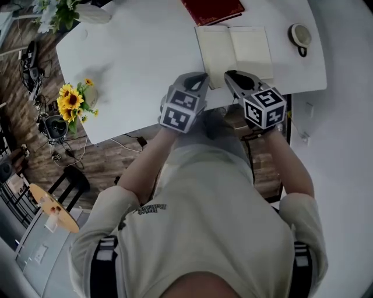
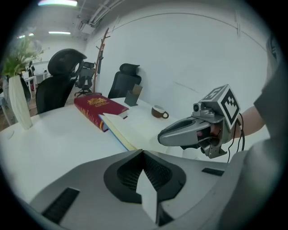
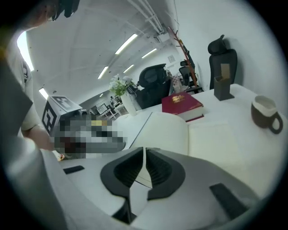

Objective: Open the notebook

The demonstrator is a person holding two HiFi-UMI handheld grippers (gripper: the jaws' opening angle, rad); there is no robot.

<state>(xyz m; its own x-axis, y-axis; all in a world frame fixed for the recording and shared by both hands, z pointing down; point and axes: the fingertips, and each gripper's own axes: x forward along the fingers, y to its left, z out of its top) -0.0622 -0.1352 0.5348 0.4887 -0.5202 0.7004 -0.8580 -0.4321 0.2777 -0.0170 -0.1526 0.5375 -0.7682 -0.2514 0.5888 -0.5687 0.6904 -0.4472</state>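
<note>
The notebook (image 1: pixel 234 51) lies open on the white table (image 1: pixel 134 58), its cream pages flat and blank. In the left gripper view the open notebook (image 2: pixel 135 128) sits just beyond my jaws, and in the right gripper view the notebook (image 3: pixel 189 134) has its left page slightly arched. My left gripper (image 1: pixel 198 77) hovers over the table's front edge by the notebook's near left corner, jaws together and empty. My right gripper (image 1: pixel 233 75) hangs beside it at the notebook's near edge, jaws also closed to a thin slit with nothing between them. Neither touches the notebook.
A red hardcover book (image 1: pixel 213 9) lies just behind the notebook. A mug (image 1: pixel 300 36) stands at the table's right end. A white vase with flowers (image 2: pixel 19 101) is at the far left, sunflowers (image 1: pixel 73 102) stand below the table edge, and office chairs (image 2: pixel 58 85) are behind.
</note>
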